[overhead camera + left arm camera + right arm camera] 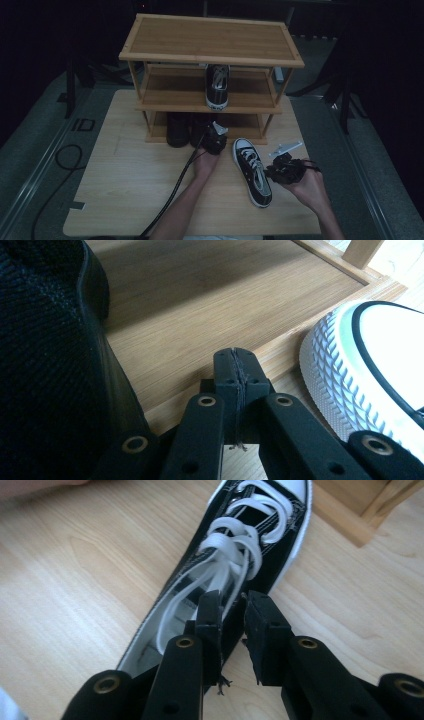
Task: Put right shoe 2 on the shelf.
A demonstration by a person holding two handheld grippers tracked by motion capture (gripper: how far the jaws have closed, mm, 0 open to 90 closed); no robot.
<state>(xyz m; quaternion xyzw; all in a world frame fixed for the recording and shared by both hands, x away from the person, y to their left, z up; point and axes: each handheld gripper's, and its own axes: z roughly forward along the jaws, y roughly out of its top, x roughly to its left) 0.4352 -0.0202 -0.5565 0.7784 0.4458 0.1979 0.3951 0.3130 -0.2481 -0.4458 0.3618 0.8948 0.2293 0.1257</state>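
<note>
Dark surroundings frame a pale wooden tabletop point(140, 200) on which a three-tier bamboo shoe rack point(210, 37) stands at the far side. One black canvas sneaker with white laces point(218, 85) sits on the rack's middle shelf, toe toward the person, and two dark shoes point(177, 130) stand on the bottom shelf at the left. A second black low-top canvas sneaker with white laces and a white rubber toe cap point(252, 170) lies on the tabletop in front of the rack, toe pointing toward the rack, between the two hands. The left tool point(214, 136) is held at the front edge of the bottom shelf, just beside the dark shoes; in the left gripper view its jaws are pressed together with nothing between them point(235, 372), the bamboo shelf board ahead, a dark shoe at the left and the sneaker's white toe cap point(350, 370) at the right. The right tool point(284, 169) is at the sneaker's right side near its heel end; in the right gripper view its jaws point(232, 610) stand a little apart astride the sneaker's side wall point(235, 630) by the opening, one jaw inside over the white lining and one outside, and whether the pads press on the canvas cannot be told.
</note>
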